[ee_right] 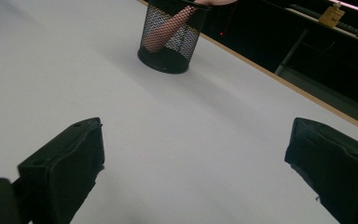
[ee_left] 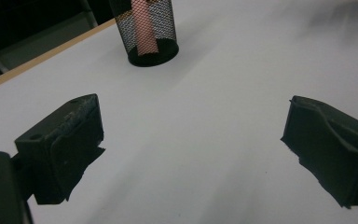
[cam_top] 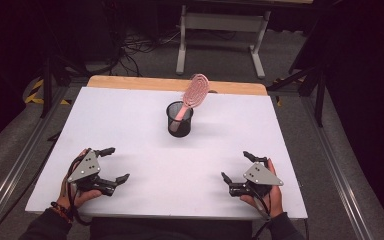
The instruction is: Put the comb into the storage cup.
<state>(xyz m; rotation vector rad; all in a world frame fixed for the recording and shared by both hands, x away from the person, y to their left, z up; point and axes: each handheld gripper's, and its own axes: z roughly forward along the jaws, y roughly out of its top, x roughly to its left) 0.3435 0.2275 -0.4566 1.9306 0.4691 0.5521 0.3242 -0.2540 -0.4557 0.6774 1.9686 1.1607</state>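
pink brush (cam_top: 194,95) stood in black cup (cam_top: 179,120), 12 o'clock on table (cam_top: 130,125). left gripper (cam_top: 116,164) and right gripper (cam_top: 235,165) held wide open, nothing gripped. brush best grabbed by head, cup steadied.

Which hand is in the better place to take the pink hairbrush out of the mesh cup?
Probably the right. The hairbrush leans toward the right from the mesh cup, so the open right gripper faces its head. The left gripper is equally open.

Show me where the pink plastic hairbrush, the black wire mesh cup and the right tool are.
Pink plastic hairbrush (cam_top: 196,91), high view, oval head.
Black wire mesh cup (cam_top: 180,121), high view, side wall.
Right tool (cam_top: 236,167), high view, gap midway between its tips.
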